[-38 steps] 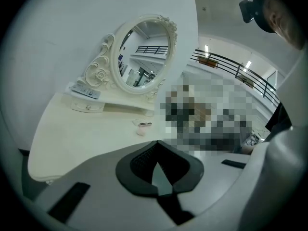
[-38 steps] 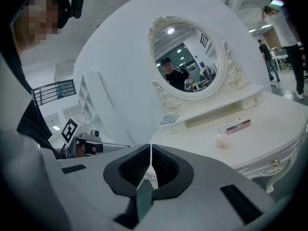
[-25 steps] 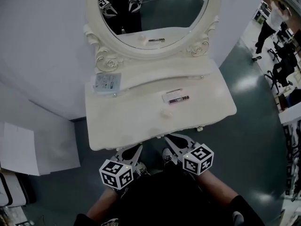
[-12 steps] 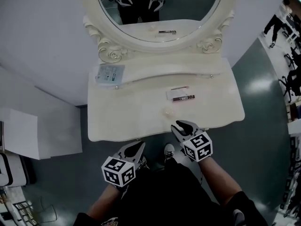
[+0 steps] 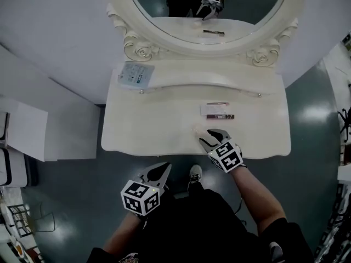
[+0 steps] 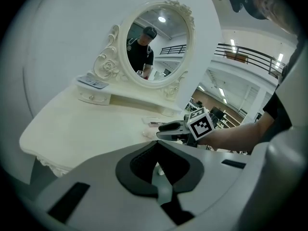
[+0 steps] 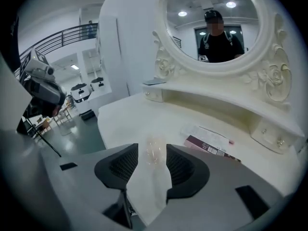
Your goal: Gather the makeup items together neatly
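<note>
A small clear makeup item (image 5: 196, 129) (image 7: 154, 147) lies on the white vanity table (image 5: 148, 125) near its front edge. My right gripper (image 5: 206, 138) (image 7: 152, 154) hovers low over the table just behind it. Its jaws are opening, with the clear item in the gap ahead of the pads and untouched. A dark slim box (image 5: 220, 116) (image 7: 210, 148) and a white packet (image 5: 216, 107) (image 7: 206, 134) lie together just beyond. My left gripper (image 5: 159, 172) (image 6: 156, 153) stays off the table's front edge, shut and empty. The right gripper (image 6: 172, 127) also shows in the left gripper view.
A flat pale packet (image 5: 135, 74) (image 6: 93, 82) rests on the raised shelf at the left, under the oval mirror (image 5: 208, 15). A white board (image 5: 22, 136) leans by the wall at the left. The floor below is dark green.
My right gripper has come forward from below the table's front edge onto the tabletop, up to the clear item, and its jaws have spread. The left gripper has stayed low.
</note>
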`<control>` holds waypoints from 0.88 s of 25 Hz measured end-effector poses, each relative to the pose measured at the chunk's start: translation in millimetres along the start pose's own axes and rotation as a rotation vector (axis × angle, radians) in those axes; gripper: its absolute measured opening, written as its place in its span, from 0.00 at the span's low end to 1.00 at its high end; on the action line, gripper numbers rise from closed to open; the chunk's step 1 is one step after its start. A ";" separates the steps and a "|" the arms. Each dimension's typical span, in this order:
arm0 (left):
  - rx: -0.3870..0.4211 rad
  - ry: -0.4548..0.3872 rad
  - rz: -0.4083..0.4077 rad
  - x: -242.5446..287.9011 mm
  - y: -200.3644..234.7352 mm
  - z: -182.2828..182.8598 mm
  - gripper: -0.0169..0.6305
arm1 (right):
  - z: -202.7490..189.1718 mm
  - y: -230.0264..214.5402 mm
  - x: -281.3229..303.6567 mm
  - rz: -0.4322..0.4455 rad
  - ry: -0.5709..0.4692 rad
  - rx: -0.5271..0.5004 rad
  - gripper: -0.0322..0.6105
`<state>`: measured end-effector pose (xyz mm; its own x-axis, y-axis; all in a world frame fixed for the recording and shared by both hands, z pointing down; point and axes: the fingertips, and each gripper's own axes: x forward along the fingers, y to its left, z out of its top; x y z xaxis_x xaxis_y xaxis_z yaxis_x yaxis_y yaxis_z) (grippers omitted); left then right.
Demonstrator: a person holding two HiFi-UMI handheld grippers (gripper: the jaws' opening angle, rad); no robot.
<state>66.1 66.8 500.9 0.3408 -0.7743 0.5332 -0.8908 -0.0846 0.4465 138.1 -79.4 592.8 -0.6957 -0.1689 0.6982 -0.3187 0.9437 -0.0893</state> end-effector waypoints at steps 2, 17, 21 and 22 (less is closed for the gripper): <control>-0.013 -0.007 0.025 1.0 -1.3 -1.1 0.04 | -1.2 1.0 10.8 0.030 0.025 -0.065 0.34; -0.024 -0.005 0.079 1.6 18.4 9.8 0.04 | 6.1 -4.2 42.9 -0.079 0.072 -0.130 0.26; -0.001 0.018 0.024 7.0 35.7 22.5 0.04 | 17.6 -1.8 38.5 -0.155 0.045 -0.014 0.26; 0.005 0.026 0.009 7.7 41.8 26.4 0.04 | 23.2 0.7 38.2 -0.172 0.035 0.014 0.26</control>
<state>23.6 40.7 504.6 0.3407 -0.7586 0.5554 -0.8953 -0.0813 0.4381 96.4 -91.8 602.9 -0.6076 -0.3172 0.7281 -0.4398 0.8977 0.0241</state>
